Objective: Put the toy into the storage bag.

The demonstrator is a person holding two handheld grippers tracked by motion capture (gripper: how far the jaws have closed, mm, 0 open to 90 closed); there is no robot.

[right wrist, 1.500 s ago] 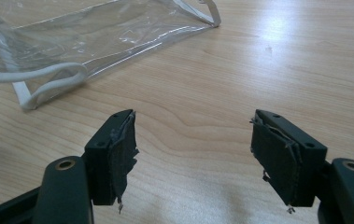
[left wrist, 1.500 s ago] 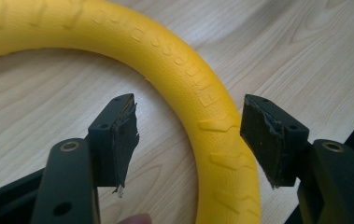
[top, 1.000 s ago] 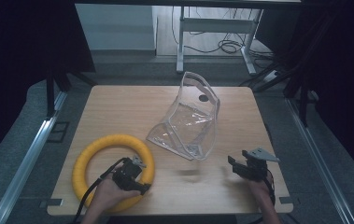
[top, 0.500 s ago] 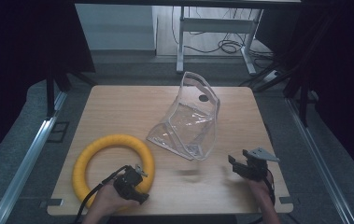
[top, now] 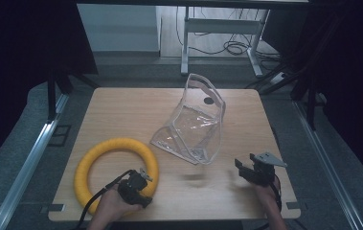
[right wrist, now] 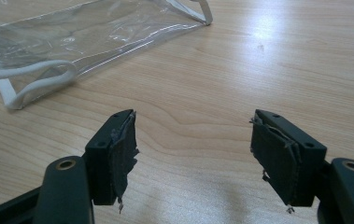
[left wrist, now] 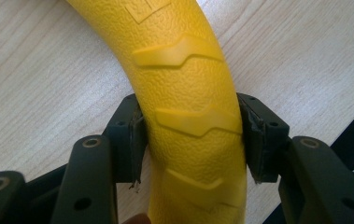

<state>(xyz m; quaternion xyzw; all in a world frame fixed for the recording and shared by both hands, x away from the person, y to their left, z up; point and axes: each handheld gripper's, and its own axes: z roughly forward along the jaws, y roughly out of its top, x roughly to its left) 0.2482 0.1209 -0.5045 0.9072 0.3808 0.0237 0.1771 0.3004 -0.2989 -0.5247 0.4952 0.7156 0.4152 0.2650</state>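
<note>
A yellow textured ring [top: 93,158] lies flat on the near left of the wooden table [top: 121,110]. My left gripper [top: 141,179] sits at the ring's near right arc. Its jaws have just been closing. In the left gripper view both pads press the sides of the ring [left wrist: 188,93], which runs up between them, so the left gripper [left wrist: 191,135] is shut on it. My right gripper [top: 246,170] rests near the table's front right. It is open in the right gripper view [right wrist: 193,149], with bare wood between its pads.
A clear plastic bag [top: 193,127] with white trim stands slumped at mid-table, its handle and edge [right wrist: 30,79] ahead and left of the right jaws. Dark metal frame rails run along both table sides. Cables and a stand lie on the floor beyond.
The left jaws have closed onto the yellow ring, and the left hand has shifted only slightly. The right gripper, bag and ring have kept their places.
</note>
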